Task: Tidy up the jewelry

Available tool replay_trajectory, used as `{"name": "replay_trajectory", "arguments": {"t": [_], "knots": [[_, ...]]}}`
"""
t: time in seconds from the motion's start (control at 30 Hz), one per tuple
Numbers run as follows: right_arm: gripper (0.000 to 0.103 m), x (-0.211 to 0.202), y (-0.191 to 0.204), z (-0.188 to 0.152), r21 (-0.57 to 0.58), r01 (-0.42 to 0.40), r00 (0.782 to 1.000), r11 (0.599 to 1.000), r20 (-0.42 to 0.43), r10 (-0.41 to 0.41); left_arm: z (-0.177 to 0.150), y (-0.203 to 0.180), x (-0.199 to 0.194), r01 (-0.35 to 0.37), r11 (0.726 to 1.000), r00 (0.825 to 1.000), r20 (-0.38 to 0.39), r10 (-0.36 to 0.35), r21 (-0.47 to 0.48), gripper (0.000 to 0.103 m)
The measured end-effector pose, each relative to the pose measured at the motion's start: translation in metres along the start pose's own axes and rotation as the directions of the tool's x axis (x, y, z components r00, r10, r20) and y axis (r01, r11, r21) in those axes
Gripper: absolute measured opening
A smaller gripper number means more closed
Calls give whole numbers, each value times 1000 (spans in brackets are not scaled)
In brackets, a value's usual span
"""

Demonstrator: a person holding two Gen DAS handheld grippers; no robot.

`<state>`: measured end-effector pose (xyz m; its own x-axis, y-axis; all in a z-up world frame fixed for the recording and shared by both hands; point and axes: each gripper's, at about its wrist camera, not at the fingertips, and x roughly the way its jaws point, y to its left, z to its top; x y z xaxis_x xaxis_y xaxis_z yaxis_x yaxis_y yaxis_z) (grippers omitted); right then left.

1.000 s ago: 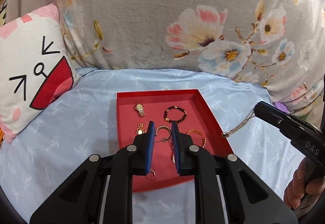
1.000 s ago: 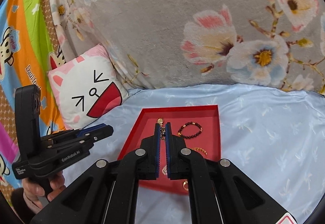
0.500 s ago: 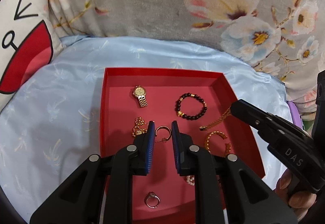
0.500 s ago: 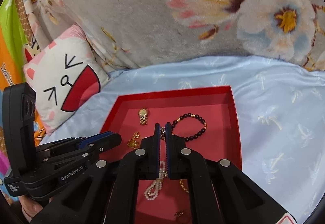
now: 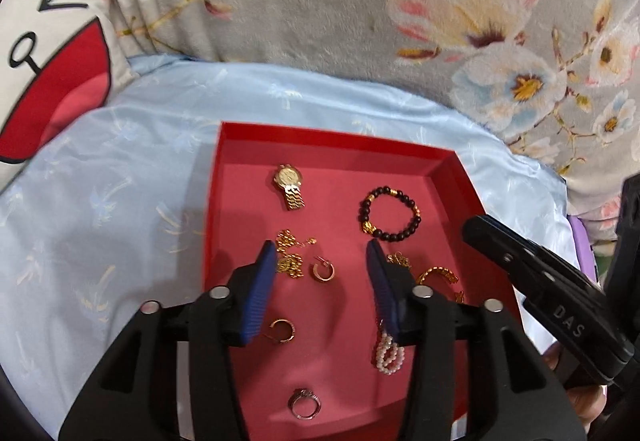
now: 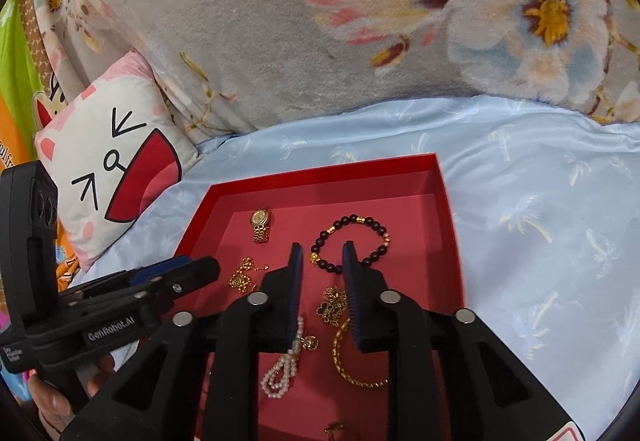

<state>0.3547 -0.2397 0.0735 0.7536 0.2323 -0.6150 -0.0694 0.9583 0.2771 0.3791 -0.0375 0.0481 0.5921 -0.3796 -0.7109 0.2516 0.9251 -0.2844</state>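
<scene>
A red tray (image 5: 216, 201) (image 6: 446, 209) lies on the blue bedsheet and holds jewelry. A gold watch (image 5: 289, 181) (image 6: 261, 225) and a dark bead bracelet (image 5: 390, 215) (image 6: 352, 241) lie at the far end. A gold hoop earring (image 5: 323, 269), a gold chain (image 5: 289, 259) (image 6: 242, 275), a pearl bracelet (image 5: 388, 353) (image 6: 282, 371) and a silver ring (image 5: 305, 403) lie nearer. A gold chain with a flower charm (image 6: 334, 307) lies under the right jaws. My left gripper (image 5: 322, 255) is open over the hoop earring. My right gripper (image 6: 322, 255) is open and empty over the tray.
A grey floral blanket (image 5: 320, 1) rises behind the tray. A white cat-face pillow (image 5: 48, 53) (image 6: 112, 169) lies at the left. A second hoop earring (image 5: 282, 329) and a gold bangle (image 5: 438, 275) (image 6: 352, 357) also lie in the tray.
Both grippers have opened. The gold chain that the right gripper carried now lies in the tray. Both grippers have moved lower and closer over the tray.
</scene>
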Motion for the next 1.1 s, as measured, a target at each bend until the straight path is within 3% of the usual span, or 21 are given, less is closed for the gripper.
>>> {"name": "replay_trajectory", "arguments": {"t": [0.17, 0.3, 0.6, 0.67, 0.8, 0.9, 1.1], "knots": [[36, -42, 2, -12, 5, 20, 998, 1000, 52, -20, -6, -8, -35, -71, 997, 995, 75, 69, 20, 51], [49, -86, 7, -37, 2, 67, 993, 998, 101, -67, -29, -21, -74, -189, 980, 973, 147, 179, 56, 51], [55, -158, 26, -122, 14, 164, 983, 986, 87, -165, -104, -40, -139, -285, 956, 945, 187, 269, 64, 54], [57, -166, 33, -137, 0, 180, 980, 984, 87, -179, -119, -44, -148, -311, 948, 935, 199, 294, 62, 57], [62, -175, 42, -162, -20, 192, 977, 981, 100, -189, -146, -46, -157, -293, 955, 941, 190, 279, 50, 61], [65, -175, 45, -179, -33, 212, 972, 977, 110, -207, -165, -45, -155, -320, 947, 932, 195, 307, 38, 61], [67, -163, 37, -197, -11, 221, 970, 975, 104, -219, -184, -41, -142, -324, 946, 928, 197, 316, 11, 62]]}}
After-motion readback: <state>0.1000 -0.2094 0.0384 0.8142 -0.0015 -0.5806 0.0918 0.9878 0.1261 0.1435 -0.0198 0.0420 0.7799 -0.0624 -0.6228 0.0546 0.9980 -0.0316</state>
